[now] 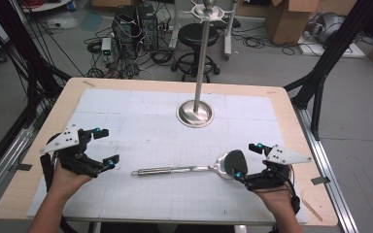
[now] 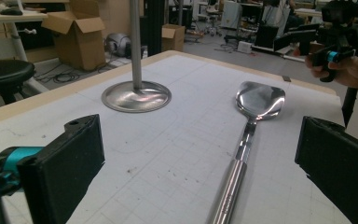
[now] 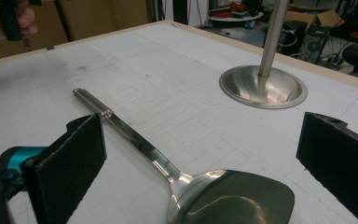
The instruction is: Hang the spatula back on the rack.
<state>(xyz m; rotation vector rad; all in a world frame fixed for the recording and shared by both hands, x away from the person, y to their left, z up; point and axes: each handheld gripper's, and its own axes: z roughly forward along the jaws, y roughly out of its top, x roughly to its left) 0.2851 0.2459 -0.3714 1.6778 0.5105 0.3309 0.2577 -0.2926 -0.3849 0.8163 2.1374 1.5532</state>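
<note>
A steel spatula (image 1: 184, 169) lies flat on the white gridded mat, handle to the left, broad head (image 1: 230, 162) to the right. My right gripper (image 1: 246, 160) is open just right of the head; in the right gripper view the head (image 3: 233, 200) lies low between the two black pads (image 3: 70, 163), which do not touch it. My left gripper (image 1: 104, 145) is open at the left of the mat, a short way from the handle's end. In the left gripper view the spatula (image 2: 256, 102) runs away between the wide-apart jaws.
A metal stand with a round base (image 1: 194, 113) and tall pole rises at the mat's far middle, with a hook rack (image 1: 206, 9) on top. The wooden table edge (image 1: 291, 111) frames the mat. Stool, boxes and cables are on the floor beyond.
</note>
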